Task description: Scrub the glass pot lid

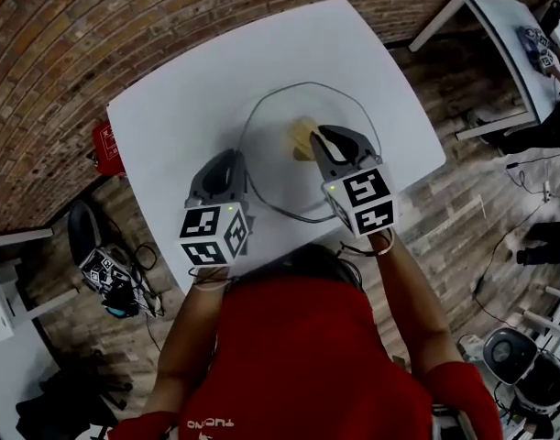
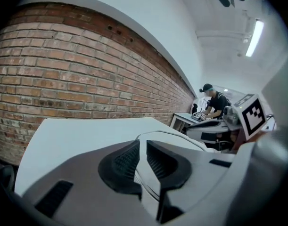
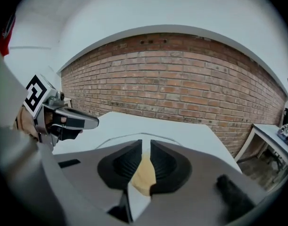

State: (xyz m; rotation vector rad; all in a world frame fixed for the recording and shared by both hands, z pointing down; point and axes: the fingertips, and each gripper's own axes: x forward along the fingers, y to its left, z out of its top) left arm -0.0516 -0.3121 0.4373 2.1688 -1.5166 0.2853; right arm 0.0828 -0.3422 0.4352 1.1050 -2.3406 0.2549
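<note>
lid: lying flat in the middle of worktop, well inside its edges
right gripper: fingers gripping yellow sponge near lid centre
left gripper: fingers sitting nearly closed, holding nothing, at lid's left rim
writing: print on red shirt showing, unreadable

The round, clear glass pot lid is lying flat on the white table. The yellow sponge is hanging over its middle, pinched by the right gripper.
</note>
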